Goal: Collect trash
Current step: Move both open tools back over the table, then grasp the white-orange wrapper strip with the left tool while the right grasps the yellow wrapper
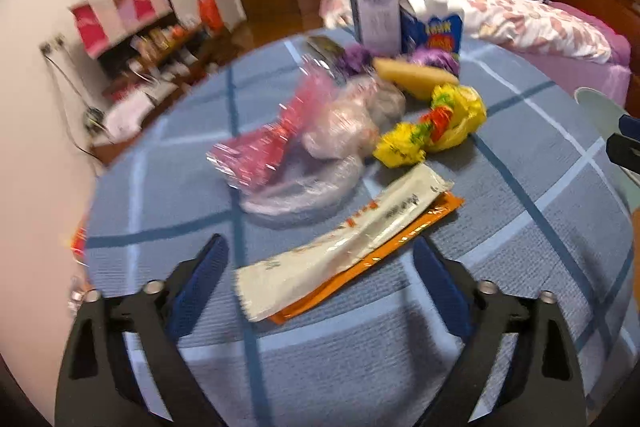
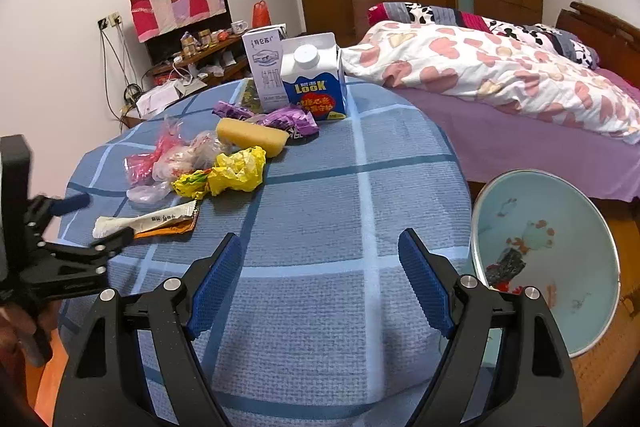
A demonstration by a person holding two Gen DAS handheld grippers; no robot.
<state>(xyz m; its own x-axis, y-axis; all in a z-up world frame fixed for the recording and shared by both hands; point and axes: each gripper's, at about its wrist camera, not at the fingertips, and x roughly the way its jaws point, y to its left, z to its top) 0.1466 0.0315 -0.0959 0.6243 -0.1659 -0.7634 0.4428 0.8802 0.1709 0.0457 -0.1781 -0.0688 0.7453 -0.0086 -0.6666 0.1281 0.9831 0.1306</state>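
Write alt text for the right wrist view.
The open right gripper hovers, holding nothing, over a blue plaid tablecloth. Crumpled wrappers, a yellow sponge and two cartons lie beyond; a basin sits right, the left gripper at left.

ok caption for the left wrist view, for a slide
Open left tool poised over a white wrapper on the blue checked tablecloth, trash beyond.

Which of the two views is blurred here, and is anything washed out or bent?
Left wrist view: motion blur smears the pink wrapper and cartons. Right wrist view: sharp, the blue carton print readable. Both: fisheye bends the table edge; even indoor light, no glare.
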